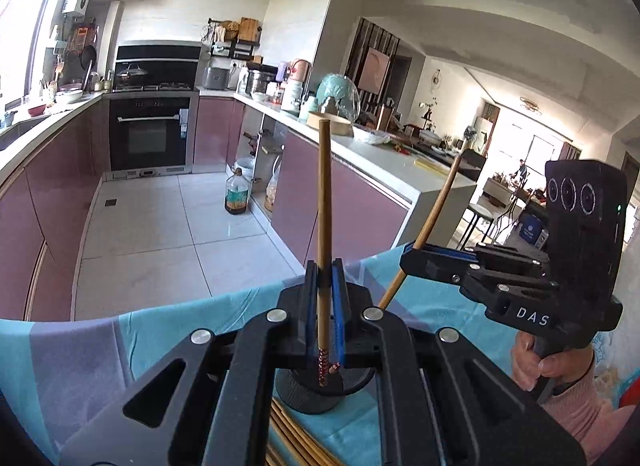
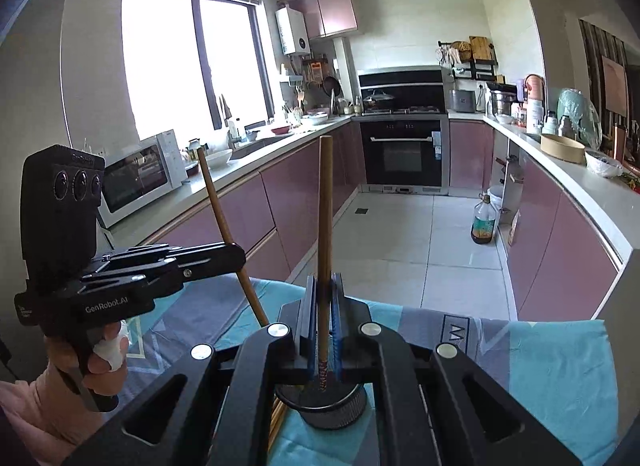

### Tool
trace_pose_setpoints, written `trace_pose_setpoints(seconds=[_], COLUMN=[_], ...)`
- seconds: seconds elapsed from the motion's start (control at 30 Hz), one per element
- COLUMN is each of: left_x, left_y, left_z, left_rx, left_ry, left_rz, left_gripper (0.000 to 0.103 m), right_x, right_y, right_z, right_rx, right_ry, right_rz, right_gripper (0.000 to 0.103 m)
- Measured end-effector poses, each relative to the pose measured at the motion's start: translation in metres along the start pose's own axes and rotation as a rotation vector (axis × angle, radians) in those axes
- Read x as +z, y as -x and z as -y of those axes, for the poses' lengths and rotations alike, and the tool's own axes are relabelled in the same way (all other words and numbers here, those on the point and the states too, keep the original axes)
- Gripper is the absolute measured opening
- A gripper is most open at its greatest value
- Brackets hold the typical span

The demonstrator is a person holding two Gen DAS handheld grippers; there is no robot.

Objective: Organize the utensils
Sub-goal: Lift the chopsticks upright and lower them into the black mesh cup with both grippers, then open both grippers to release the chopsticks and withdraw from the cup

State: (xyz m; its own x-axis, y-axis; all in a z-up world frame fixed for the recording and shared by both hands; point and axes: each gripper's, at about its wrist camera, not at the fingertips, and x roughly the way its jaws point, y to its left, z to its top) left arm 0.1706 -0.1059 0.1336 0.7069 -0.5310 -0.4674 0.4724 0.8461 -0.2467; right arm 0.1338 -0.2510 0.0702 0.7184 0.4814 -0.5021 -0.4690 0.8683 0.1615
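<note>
While both tongs carry a load, status: one chopstick held in each, above the holder.
Step in hand: transfer of chopsticks into the round black mesh utensil holder [image 1: 320,390]; neither stick is seated yet, as judged from their raised position.
Left tongs [image 1: 325,286]: clenched on a long brown wooden chopstick [image 1: 323,201], which stands nearly upright between the blue-lined jaws; its red-patterned tip points down at the holder mouth.
Right tongs [image 2: 322,298]: clenched on a second brown wooden chopstick [image 2: 325,205], likewise upright, its patterned tip just above the holder rim.
Holder position: directly below and in front of each pair of tongs, standing on the desk covered by a blue patterned cloth [image 2: 560,366].
Remaining stock: loose wooden chopsticks [image 1: 292,434] lie flat on the cloth, touching the holder base, under the left tongs.
Next move requires: lowering each tip inside the rim before release; keep the two sticks from colliding.
</note>
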Motion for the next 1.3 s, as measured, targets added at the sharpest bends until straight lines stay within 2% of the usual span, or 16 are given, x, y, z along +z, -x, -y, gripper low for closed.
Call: trace_pose_setpoints(seconds=[0.17, 0.27, 0.43, 0.57, 0.6, 0.7, 0.9, 1.07, 1.17, 1.3], left_x=[-0.017, -0.03, -0.041, -0.047, -0.048, -0.053, -0.072, -0.089, -0.108, -0.137], left_y=[-0.038, -0.058, -0.075, -0.081, -0.081, -0.077, -0.048, -0.01, 0.008, 0.025], left_z=[-0.006, -0.017, -0.029, -0.034, -0.036, -0.038, -0.044, -0.045, -0.048, -0.052], left_rx=[-0.004, 0.004, 0.022, 0.047, 0.051, 0.082, 0.164, 0.199, 0.202, 0.221], left_ry=[0.022, 0.03, 0.032, 0.03, 0.033, 0.027, 0.009, -0.013, -0.01, 0.001], left_rz=[-0.104, -0.133, -0.153, -0.158, -0.157, -0.136, -0.063, -0.008, 0.0, -0.031], left_gripper=[0.008, 0.008, 0.009, 0.013, 0.015, 0.025, 0.044, 0.062, 0.064, 0.066], right_x=[-0.01, -0.013, -0.013, -0.012, -0.013, -0.014, -0.023, -0.04, -0.057, -0.082], right_y=[-0.024, -0.041, -0.058, -0.063, -0.063, -0.057, -0.028, 0.005, 0.015, 0.007], right_z=[0.002, 0.003, 0.011, 0.017, 0.018, 0.021, 0.015, -0.005, -0.017, -0.033], right_rx=[0.004, -0.003, -0.025, -0.038, -0.039, -0.042, -0.029, 0.005, 0.037, 0.063], right_ry=[-0.001, -0.002, -0.019, -0.055, -0.064, -0.08, -0.086, -0.048, -0.028, -0.004], right_rz=[-0.103, -0.163, -0.194, -0.186, -0.183, -0.152, -0.066, 0.007, 0.016, -0.053], right_gripper=[0.005, 0.006, 0.008, 0.008, 0.012, 0.032, 0.048, 0.068, 0.073, 0.074])
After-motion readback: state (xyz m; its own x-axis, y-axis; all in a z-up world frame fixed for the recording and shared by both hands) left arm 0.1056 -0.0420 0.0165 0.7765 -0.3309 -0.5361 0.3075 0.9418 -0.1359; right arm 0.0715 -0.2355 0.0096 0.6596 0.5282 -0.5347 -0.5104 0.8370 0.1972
